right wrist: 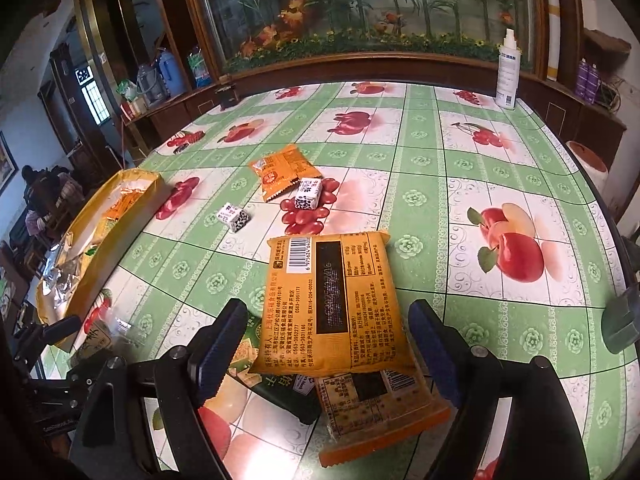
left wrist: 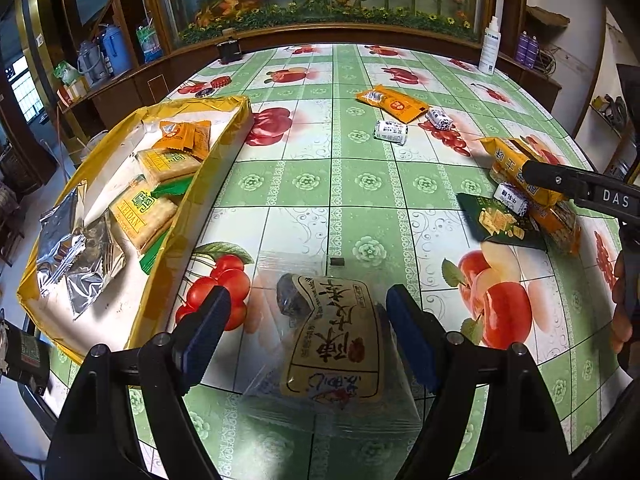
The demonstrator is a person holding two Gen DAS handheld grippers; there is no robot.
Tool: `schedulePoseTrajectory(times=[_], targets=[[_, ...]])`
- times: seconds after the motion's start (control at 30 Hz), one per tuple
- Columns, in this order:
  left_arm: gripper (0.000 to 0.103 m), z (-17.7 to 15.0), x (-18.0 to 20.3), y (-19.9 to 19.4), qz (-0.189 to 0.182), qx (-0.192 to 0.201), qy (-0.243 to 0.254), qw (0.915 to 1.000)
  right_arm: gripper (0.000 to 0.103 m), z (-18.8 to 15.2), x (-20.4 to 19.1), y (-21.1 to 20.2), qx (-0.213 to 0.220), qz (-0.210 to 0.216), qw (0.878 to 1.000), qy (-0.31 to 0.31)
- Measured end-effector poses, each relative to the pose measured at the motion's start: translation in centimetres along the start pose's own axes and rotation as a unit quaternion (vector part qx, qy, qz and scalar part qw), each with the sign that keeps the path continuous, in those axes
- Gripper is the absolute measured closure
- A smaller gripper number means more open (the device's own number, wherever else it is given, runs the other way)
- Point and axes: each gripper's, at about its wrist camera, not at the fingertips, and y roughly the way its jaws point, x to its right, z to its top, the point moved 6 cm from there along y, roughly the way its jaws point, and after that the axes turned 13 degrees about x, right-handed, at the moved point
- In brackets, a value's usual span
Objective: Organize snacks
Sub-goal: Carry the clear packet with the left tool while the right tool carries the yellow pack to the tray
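Both tools are pointing steeply downward — the left tool [left wrist: 308, 328] is holding its jaws wide apart, and the right tool [right wrist: 328, 344] is standing spread too.

Readable text, both wrist views:
- "DAS", white letters, on the black gripper arm [left wrist: 592, 192] at the table's right edge.
- "HEIDAN" (first letter uncertain) on a yellow cracker pack [left wrist: 142, 218] in the yellow tray [left wrist: 192, 216] at the left edge.
- Barcode digits "6 975624 640", remainder hidden, on the orange packet [right wrist: 328, 304].
- Phone numbers "0563-3952277", "0563-3631160" on the same packet.
- Chinese print elsewhere: not transcribed.
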Motion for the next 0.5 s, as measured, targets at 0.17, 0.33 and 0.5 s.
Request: schedulePoseTrajectory(times=[0.17,0.33,0.5], targets=[[0.023,-0.54,0.2,0.54,-0.011,-0.011,-0.007,0.9999,0.029,-0.49,-0.07,0.74,-0.012,-0.007,1.0,-0.01],[0.032,-0.73,-0.11,0.65,-0.028,-0.015,-0.025,0.9992,0.031,-0.56,0.18,0.84,-0.009,-0.005,1.0,-0.005],[0.045,-0.97,-0.15,0.39,-0.043,-0.014,-0.034,0.9984,0.031,-0.44,0.29,0.4,0.001,0.002,1.0,0.003]])
